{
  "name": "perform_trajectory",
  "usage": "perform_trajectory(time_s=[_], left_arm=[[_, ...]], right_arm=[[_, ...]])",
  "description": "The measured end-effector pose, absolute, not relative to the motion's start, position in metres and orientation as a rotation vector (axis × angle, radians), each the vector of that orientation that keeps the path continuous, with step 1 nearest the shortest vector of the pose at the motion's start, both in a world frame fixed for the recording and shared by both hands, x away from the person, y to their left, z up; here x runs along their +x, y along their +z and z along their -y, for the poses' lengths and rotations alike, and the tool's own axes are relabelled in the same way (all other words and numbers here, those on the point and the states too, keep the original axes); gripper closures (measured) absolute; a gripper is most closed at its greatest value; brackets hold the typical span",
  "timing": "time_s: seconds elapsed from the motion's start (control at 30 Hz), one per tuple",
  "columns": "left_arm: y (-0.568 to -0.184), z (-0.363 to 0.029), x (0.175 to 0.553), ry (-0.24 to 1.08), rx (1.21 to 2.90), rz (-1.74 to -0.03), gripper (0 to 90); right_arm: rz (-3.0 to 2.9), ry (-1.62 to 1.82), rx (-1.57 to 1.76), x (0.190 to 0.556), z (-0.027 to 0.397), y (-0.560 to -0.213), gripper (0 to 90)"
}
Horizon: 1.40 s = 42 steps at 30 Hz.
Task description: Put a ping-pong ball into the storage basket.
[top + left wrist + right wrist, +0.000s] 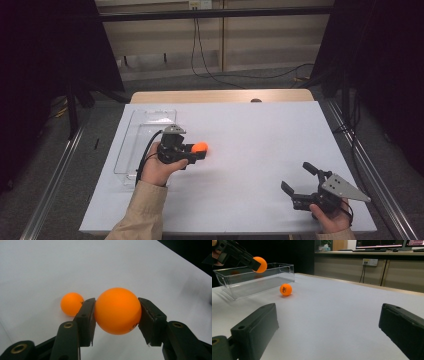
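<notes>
My left gripper is shut on an orange ball, held a little above the white table. In the left gripper view the held ball sits squeezed between both black pads, and a second orange ball lies on the table beyond it. The right gripper view shows that second ball resting beside a clear plastic tray, with the held ball up above the tray's near end. My right gripper hovers near the table's front right, open with nothing between its jaws.
The clear tray lies along the left side of the white table sheet, just behind my left hand. A wooden table edge runs at the back. Cables lie on the floor beyond.
</notes>
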State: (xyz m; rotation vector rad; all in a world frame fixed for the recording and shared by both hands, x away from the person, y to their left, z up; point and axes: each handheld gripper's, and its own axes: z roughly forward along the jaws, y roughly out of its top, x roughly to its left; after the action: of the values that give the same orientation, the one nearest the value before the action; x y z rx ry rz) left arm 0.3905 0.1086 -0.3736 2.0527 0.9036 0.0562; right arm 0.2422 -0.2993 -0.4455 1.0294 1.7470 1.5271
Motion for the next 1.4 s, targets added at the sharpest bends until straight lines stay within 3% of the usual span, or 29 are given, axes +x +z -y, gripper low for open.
perform_trajectory(time_s=[1.4], left_arm=[[-0.371,-0.126,0.397,0.111,2.04,-0.963,50.9]], right_arm=[[-1.744,1.529,1.031,0.241,0.3,-0.445,1.7]])
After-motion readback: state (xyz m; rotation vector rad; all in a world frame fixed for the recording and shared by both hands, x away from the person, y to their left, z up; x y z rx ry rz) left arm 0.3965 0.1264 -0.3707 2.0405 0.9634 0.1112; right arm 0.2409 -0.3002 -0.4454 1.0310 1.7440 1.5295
